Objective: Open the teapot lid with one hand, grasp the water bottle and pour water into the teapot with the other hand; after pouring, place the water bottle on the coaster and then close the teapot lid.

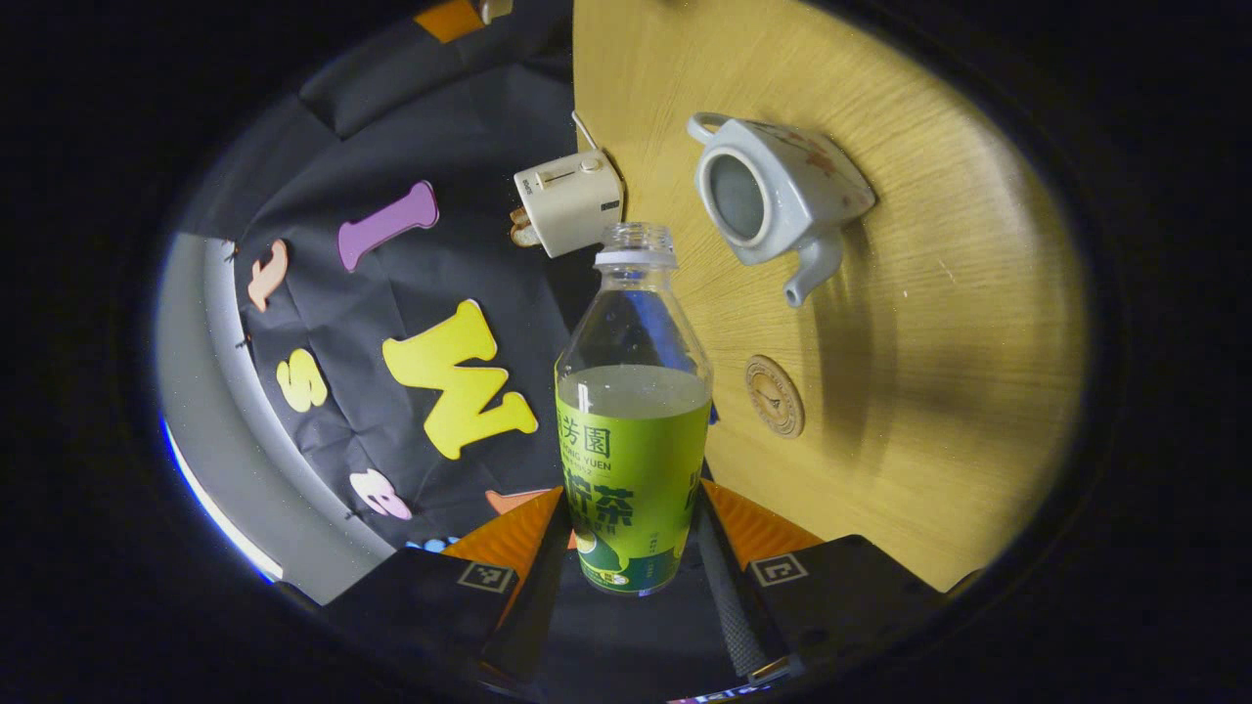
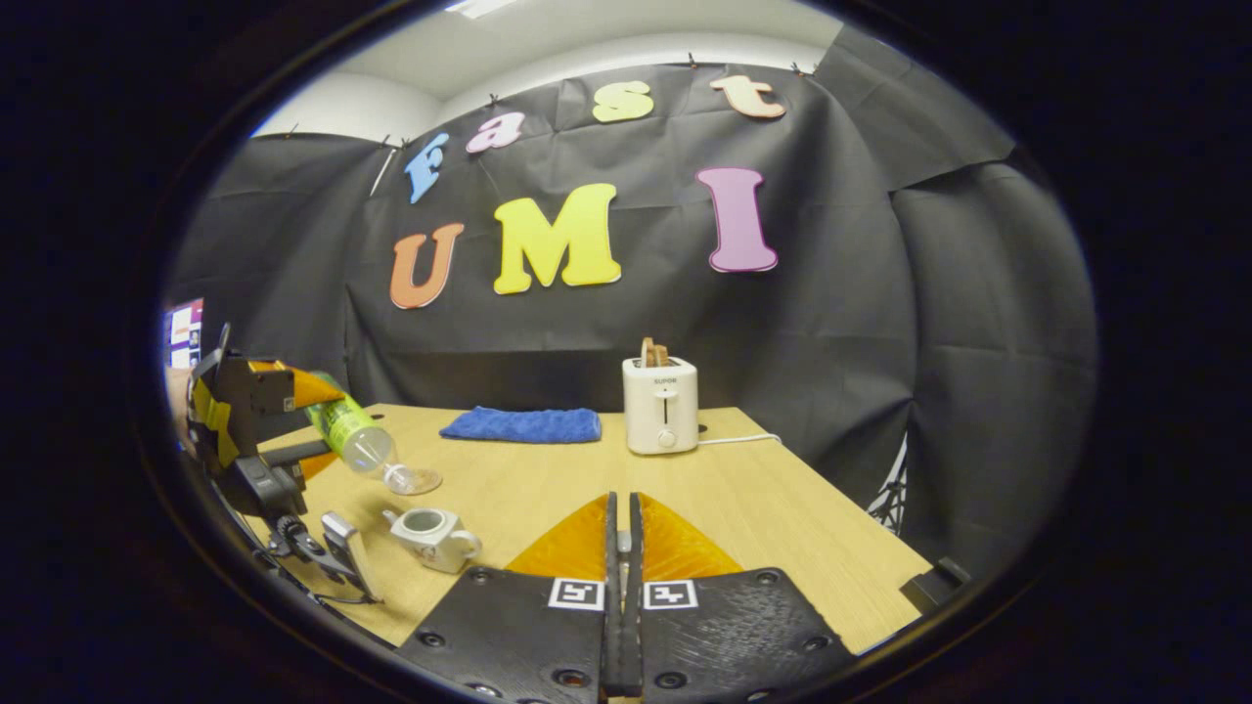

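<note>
My left gripper (image 1: pixel 631 513) is shut on a clear water bottle (image 1: pixel 634 420) with a green label, uncapped and about half full. In the right gripper view, the left gripper (image 2: pixel 256 399) holds this bottle (image 2: pixel 354 432) tilted, mouth slanting down over the table. The white teapot (image 1: pixel 775 192) stands with no lid on it, its opening bare; it also appears at the lower left (image 2: pixel 432 536). A round coaster (image 1: pixel 775 395) lies on the wood near it. My right gripper (image 2: pixel 623 548) is shut, with a pale sliver of the lid pinched between its fingers. No stream of water is visible.
A white toaster (image 2: pixel 662 403) with bread in it stands at the back of the wooden table (image 2: pixel 782 528), its cord trailing right. A folded blue cloth (image 2: pixel 523 424) lies to its left. The table's right edge runs close to the booth wall.
</note>
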The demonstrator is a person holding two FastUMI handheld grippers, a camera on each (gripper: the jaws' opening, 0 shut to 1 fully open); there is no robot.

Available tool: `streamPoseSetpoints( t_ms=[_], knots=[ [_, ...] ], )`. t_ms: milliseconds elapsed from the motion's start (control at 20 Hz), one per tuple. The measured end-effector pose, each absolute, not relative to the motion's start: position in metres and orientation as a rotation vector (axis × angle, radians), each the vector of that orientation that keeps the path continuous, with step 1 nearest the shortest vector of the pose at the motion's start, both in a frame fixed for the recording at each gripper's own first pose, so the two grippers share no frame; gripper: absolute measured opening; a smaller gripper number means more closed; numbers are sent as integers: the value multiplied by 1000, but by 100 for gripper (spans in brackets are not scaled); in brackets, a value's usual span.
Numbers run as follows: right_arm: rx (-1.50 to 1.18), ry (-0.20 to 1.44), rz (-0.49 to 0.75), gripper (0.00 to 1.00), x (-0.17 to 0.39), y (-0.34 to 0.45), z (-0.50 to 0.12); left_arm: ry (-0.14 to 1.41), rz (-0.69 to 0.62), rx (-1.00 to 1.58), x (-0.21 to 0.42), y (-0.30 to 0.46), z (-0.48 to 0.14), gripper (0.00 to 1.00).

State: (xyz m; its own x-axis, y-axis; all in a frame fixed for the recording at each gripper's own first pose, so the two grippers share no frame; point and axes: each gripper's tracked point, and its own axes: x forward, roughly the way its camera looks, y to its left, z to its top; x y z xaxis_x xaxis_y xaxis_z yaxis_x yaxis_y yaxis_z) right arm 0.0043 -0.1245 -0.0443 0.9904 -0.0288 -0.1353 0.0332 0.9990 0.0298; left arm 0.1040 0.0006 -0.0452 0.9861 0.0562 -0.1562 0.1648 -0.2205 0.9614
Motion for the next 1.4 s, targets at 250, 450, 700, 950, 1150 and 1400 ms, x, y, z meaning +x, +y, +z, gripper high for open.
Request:
streamPoseSetpoints(
  t_ms=[250, 450, 700, 950, 1150, 1400],
  knots=[
    [46, 122, -25, 0, 6, -113, -32, 308, -176, 1187, 83, 7, -83, 72],
    [35, 115, 0, 0, 6, -93, -24, 316, -169, 837, 92, 5, -78, 73],
    [23, 105, 20, 0, 9, -76, -17, 252, -145, 356, 105, 5, -55, 73],
    [23, 128, 49, 0, 19, -57, -25, 196, -160, 62, 147, 11, -40, 73],
    [9, 148, 66, 0, 30, -46, -30, 145, -165, 20, 177, 6, -37, 73],
    [-8, 166, 78, 0, 36, -38, -39, 113, -183, -27, 209, -1, -49, 74]
  ],
)
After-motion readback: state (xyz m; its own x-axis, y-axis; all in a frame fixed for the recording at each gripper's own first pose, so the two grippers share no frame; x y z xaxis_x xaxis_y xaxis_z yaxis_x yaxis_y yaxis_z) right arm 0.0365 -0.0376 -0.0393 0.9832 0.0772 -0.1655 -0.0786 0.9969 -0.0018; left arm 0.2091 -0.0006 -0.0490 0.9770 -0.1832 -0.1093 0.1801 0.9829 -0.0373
